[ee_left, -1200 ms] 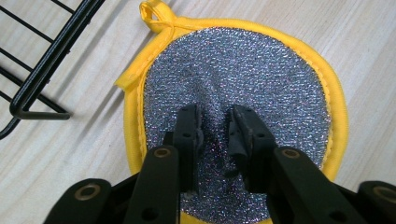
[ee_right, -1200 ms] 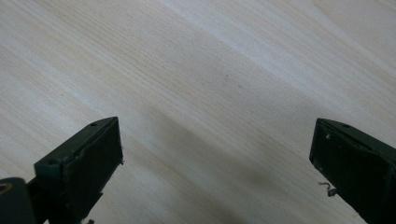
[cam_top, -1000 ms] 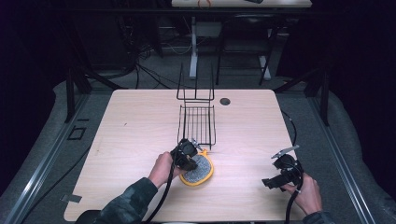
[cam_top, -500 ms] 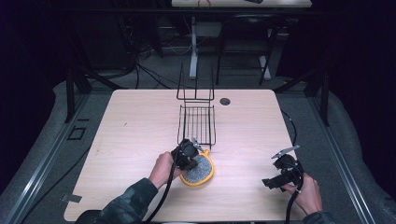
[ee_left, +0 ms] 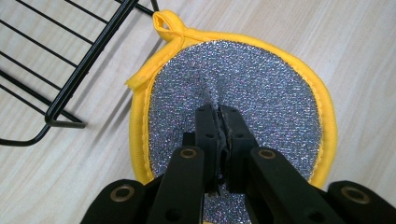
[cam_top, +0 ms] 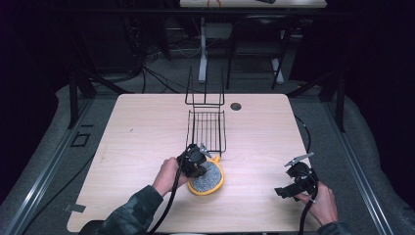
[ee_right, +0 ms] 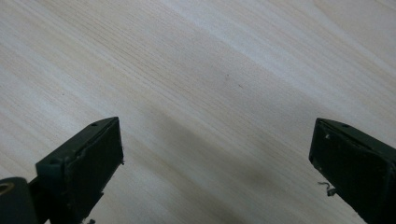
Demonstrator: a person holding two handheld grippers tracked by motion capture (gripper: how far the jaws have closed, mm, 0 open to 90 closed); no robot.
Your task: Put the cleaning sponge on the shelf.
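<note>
**Desk:** What is the left gripper (ee_left: 220, 122) doing at the wooden table (cam_top: 137, 147)?

**Photographer:** Its jaws are pinched together on the silver face of a round scouring pad (ee_left: 261, 93), puckering a small fold of the sparkly cloth between the tips (the yellow trim and hanging loop are plain to see). From the high view, the pad (cam_top: 209, 179) lies flat on the table just in front of the black wire rack (cam_top: 206, 129), at the rack's near end, with the left gripper (cam_top: 198, 164) on its rack-side edge.

**Desk:** And the right gripper (ee_right: 217, 154)?

**Photographer:** Jaws spread wide, nothing between them, bare wood beneath. From above it (cam_top: 296, 181) sits well to the right of the rack, near the table's front edge, clear of the pad
</note>
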